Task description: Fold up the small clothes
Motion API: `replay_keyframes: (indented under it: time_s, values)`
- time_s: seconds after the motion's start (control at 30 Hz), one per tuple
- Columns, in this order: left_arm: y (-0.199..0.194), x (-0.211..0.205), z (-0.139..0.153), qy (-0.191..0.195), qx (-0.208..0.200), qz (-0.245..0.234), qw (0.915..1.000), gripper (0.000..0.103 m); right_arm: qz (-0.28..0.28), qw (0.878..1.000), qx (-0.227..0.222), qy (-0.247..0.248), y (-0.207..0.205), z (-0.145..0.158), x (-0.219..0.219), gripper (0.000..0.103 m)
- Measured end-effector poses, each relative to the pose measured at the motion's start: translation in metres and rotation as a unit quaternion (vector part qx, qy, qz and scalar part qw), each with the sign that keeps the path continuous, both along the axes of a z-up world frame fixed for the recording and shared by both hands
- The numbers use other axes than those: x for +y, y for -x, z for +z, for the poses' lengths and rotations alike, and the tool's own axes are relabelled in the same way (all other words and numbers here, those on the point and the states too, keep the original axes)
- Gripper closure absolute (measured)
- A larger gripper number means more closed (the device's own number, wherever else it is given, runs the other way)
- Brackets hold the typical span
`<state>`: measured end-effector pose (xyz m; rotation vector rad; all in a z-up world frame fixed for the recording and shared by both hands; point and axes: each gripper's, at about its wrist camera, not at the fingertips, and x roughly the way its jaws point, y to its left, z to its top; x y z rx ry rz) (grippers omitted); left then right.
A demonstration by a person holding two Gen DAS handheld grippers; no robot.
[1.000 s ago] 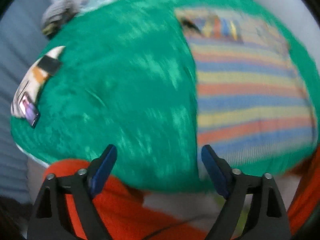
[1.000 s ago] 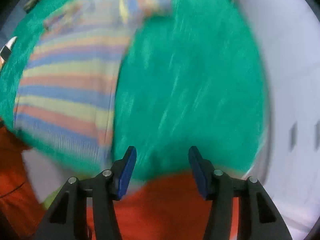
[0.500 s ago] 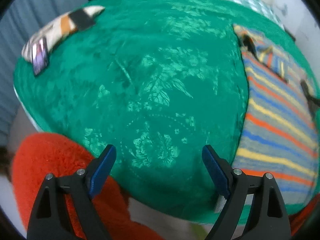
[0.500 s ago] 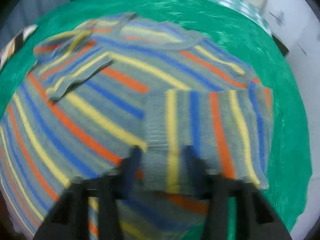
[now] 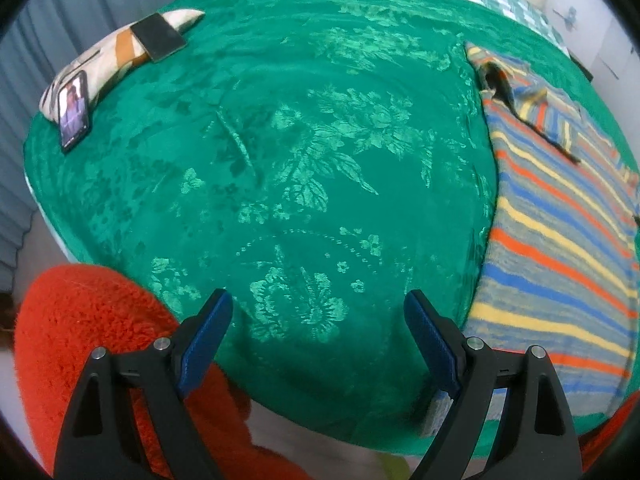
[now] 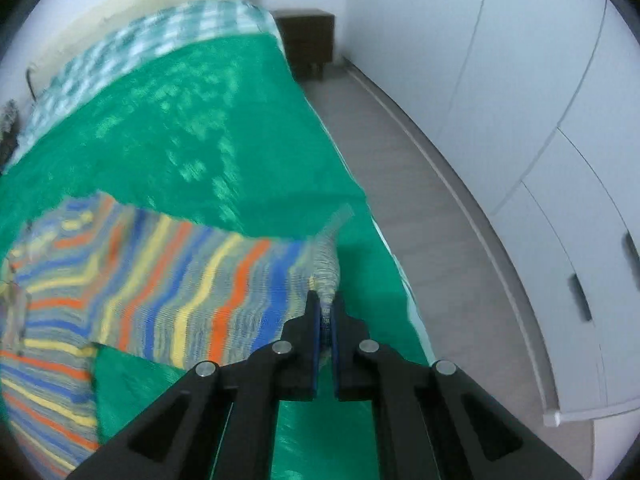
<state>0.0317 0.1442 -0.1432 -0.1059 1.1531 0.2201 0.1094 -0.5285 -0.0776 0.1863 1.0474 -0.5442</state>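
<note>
A small striped sweater (image 5: 560, 216) in grey, blue, orange and yellow lies on the green bedspread (image 5: 280, 168), at the right of the left wrist view. My left gripper (image 5: 318, 320) is open and empty over bare bedspread, left of the sweater. In the right wrist view my right gripper (image 6: 325, 308) is shut on the cuff of the sweater's sleeve (image 6: 326, 264). The sleeve (image 6: 192, 280) stretches out to the left above the bedspread, joined to the sweater's body (image 6: 40, 380) at the lower left.
A phone (image 5: 73, 109) and a dark wallet (image 5: 159, 37) lie on a patterned pillow (image 5: 100, 64) at the bed's far left. An orange fuzzy garment (image 5: 88, 344) is at the near edge. White wardrobe doors (image 6: 520, 120), floor and a dark nightstand (image 6: 308, 36) flank the bed's right side.
My right gripper has closed on the sleeve cuff and pulled it out to the right, toward the bed's edge. My left gripper has stayed open over the bedspread.
</note>
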Motion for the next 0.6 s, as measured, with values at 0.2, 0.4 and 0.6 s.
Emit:
replay_keyframes:
  time_s: [0.2,0.4,0.6]
  values:
    - [0.002,0.012,-0.002,0.010,0.002,0.019,0.9998,0.014,-0.066,0.996,0.020,-0.057,0.021,-0.035,-0.012,0.100]
    - [0.001,0.002,0.002,-0.016,0.000,-0.001,0.9999,0.015,-0.077,0.995,0.014,-0.065,0.029,-0.047,-0.028,0.100]
    - [-0.006,-0.051,0.065,-0.079,-0.089,-0.117,0.9859,0.014,-0.077,0.996,-0.003,-0.042,0.034,-0.047,-0.017,0.022]
